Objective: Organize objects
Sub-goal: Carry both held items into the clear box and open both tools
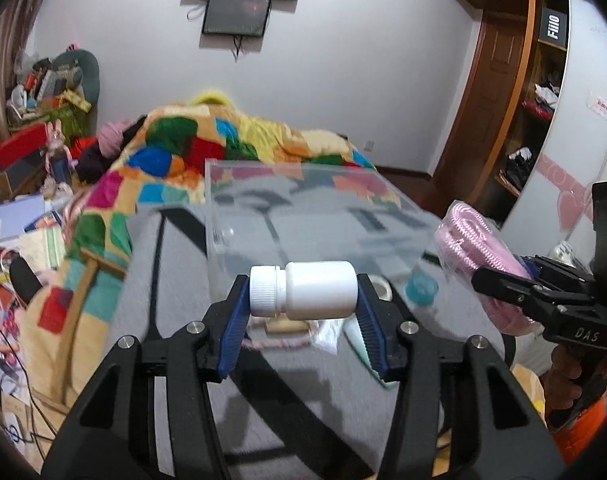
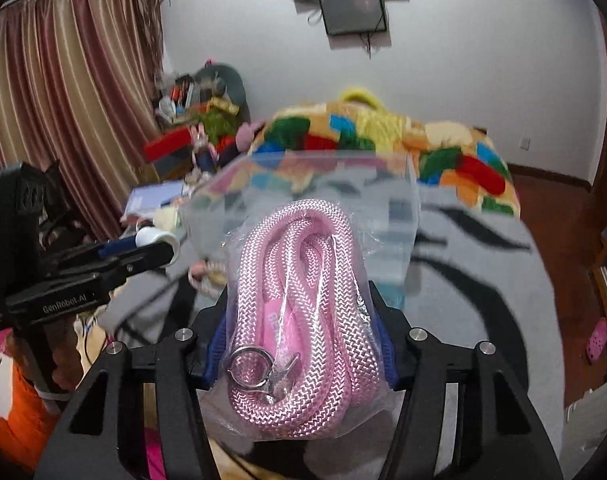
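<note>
We read "DAS" and "GenRobot.AI" on the grippers. Left gripper (image 1: pixel 303 296) fingers pinch a white plastic screw-cap bottle (image 1: pixel 303 295); right gripper (image 2: pixel 299 336) fingers pinch bagged pink braided rope (image 2: pixel 303 316), both before the clear plastic box (image 1: pixel 303 208).

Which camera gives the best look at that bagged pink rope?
The right wrist view: the pink rope fills the centre, its weave and metal clasp clear, held in the right gripper. The left wrist view shows it only side-on at the right edge.

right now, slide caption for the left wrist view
Left gripper holds white bottle sideways before clear box; right gripper carries bagged pink rope.
</note>
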Demonstrator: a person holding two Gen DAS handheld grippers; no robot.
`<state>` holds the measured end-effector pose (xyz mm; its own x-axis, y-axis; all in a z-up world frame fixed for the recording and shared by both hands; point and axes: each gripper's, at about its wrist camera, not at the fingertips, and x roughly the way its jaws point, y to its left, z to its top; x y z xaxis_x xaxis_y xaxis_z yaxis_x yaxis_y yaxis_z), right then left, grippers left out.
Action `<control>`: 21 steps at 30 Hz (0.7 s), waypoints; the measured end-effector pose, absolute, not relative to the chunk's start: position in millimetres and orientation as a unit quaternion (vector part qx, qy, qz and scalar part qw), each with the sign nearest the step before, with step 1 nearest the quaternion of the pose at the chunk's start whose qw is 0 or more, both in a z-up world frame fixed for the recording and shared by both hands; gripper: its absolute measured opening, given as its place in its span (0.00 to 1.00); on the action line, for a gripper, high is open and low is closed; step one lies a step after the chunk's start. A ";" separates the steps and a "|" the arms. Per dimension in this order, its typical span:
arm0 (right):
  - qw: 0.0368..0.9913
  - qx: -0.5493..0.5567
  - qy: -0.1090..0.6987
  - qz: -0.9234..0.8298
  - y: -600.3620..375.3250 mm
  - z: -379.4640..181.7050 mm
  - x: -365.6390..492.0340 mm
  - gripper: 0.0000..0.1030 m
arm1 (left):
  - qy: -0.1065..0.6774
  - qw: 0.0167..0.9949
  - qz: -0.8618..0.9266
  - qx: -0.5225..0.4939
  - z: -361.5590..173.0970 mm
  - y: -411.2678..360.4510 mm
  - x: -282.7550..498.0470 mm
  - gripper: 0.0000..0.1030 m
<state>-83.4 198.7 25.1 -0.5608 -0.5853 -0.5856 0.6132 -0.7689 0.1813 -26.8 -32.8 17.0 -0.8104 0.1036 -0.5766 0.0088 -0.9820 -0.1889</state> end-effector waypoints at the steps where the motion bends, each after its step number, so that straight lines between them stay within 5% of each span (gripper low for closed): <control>1: 0.338 0.317 0.020 -0.886 196.6 29.4 -86.2 0.53 | -0.089 0.020 0.949 -0.301 21.7 -34.7 -31.3 0.49; 21: 0.274 0.372 0.023 -0.887 149.4 16.1 -205.4 0.53 | -0.073 0.010 0.920 -0.385 1.3 -44.9 -149.8 0.49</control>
<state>-205.4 149.4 16.1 -0.5729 -0.4685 -0.6725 0.5030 -0.8488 0.1628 -149.8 -44.9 1.3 -0.7038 0.0750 -0.7064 0.0372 -0.9891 -0.1421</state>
